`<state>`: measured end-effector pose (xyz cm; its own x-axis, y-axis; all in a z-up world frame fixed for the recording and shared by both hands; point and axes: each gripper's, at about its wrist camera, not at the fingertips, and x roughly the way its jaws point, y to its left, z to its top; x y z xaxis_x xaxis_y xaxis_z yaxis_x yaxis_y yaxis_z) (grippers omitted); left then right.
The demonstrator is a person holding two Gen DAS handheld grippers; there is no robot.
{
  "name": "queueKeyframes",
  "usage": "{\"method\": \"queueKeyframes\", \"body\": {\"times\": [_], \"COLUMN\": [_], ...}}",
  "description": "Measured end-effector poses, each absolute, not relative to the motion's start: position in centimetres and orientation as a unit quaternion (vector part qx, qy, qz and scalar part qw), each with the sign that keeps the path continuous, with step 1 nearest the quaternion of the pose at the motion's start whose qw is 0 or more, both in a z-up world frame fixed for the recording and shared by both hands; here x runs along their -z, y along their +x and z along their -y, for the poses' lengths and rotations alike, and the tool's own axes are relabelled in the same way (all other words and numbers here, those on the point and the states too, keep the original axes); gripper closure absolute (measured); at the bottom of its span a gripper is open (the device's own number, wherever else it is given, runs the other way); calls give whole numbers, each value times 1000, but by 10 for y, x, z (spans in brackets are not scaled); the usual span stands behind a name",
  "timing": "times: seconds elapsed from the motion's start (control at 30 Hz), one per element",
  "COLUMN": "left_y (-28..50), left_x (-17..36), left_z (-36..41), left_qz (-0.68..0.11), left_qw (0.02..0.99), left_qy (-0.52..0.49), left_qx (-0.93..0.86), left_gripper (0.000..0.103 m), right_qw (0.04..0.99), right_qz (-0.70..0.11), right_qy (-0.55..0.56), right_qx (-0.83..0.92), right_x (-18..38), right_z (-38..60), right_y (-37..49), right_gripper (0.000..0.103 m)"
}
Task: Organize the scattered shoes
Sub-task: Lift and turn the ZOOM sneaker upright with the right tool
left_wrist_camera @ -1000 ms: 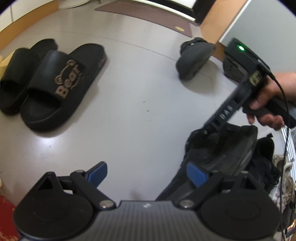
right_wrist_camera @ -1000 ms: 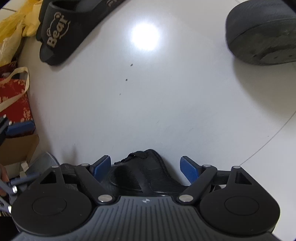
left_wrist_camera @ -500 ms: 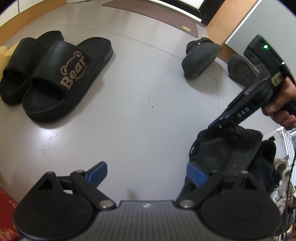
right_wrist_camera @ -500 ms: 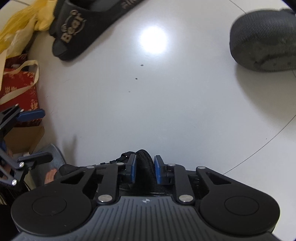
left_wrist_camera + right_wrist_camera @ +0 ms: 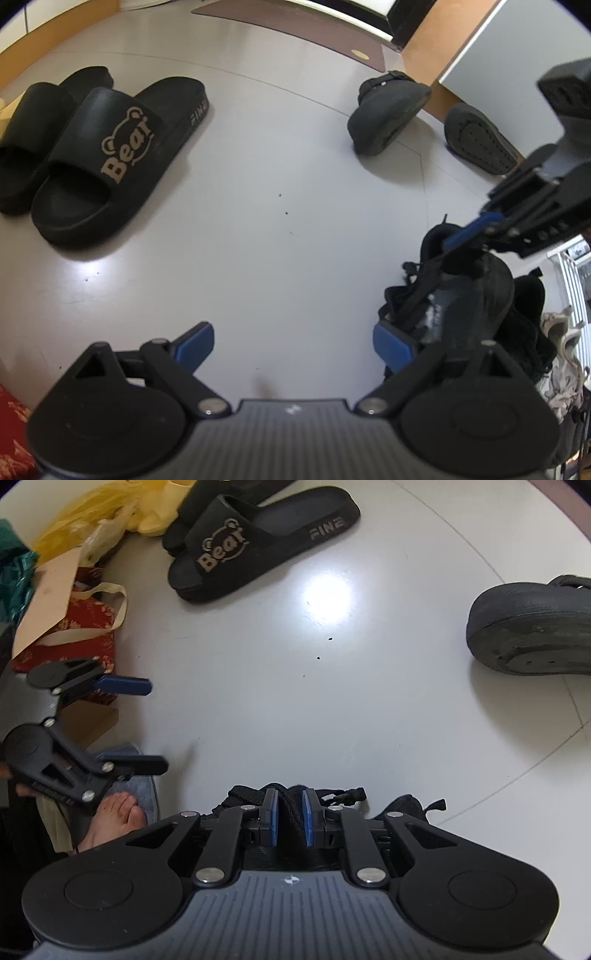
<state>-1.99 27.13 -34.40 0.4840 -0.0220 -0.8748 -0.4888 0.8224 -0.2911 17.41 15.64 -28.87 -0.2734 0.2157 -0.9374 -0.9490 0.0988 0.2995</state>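
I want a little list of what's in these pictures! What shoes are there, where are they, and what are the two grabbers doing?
floor: pale, glossy
Bear slides: black pair, side by side, flat on the floor
dark shoes: two, tipped over, soles showing, near the wall
black sneaker: laced, hanging from its tongue
right gripper: shut on the sneaker's tongue
left gripper: open, nothing between its fingers
clutter: yellow bag and red bag at the floor's edge
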Motion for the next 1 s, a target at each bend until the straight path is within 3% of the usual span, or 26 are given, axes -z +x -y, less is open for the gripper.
{"method": "queueKeyframes", "body": {"times": [0.1, 0.13, 0.43, 0.5, 0.57, 0.7, 0.77, 1.0], "left_y": [-18, -17, -10, -9, -9, -12, -13, -16], "left_x": [344, 344, 353, 355, 355, 354, 353, 351], "left_z": [-268, -266, -257, -255, -255, -256, -256, -257], "left_qz": [-488, -489, -500, -503, -505, -504, -505, -504], "left_qw": [822, 822, 816, 815, 815, 814, 814, 814], "left_qy": [-261, -258, -262, -260, -258, -258, -259, -256], "left_qx": [-138, -136, -126, -122, -121, -126, -128, -129], "left_gripper": [9, 9, 9, 9, 9, 9, 9, 9], "right_qw": [504, 507, 531, 530, 531, 547, 550, 559], "right_qz": [-531, -527, -533, -542, -552, -562, -566, -584], "right_qy": [-330, -329, -308, -303, -292, -280, -276, -272], "right_qx": [-596, -597, -582, -577, -572, -554, -548, -522], "right_x": [276, 274, 254, 258, 265, 275, 278, 290], "right_z": [-146, -146, -136, -133, -126, -123, -123, -107], "right_y": [169, 168, 172, 165, 157, 145, 143, 150], "right_gripper": [91, 102, 99, 85, 53, 48, 39, 31]}}
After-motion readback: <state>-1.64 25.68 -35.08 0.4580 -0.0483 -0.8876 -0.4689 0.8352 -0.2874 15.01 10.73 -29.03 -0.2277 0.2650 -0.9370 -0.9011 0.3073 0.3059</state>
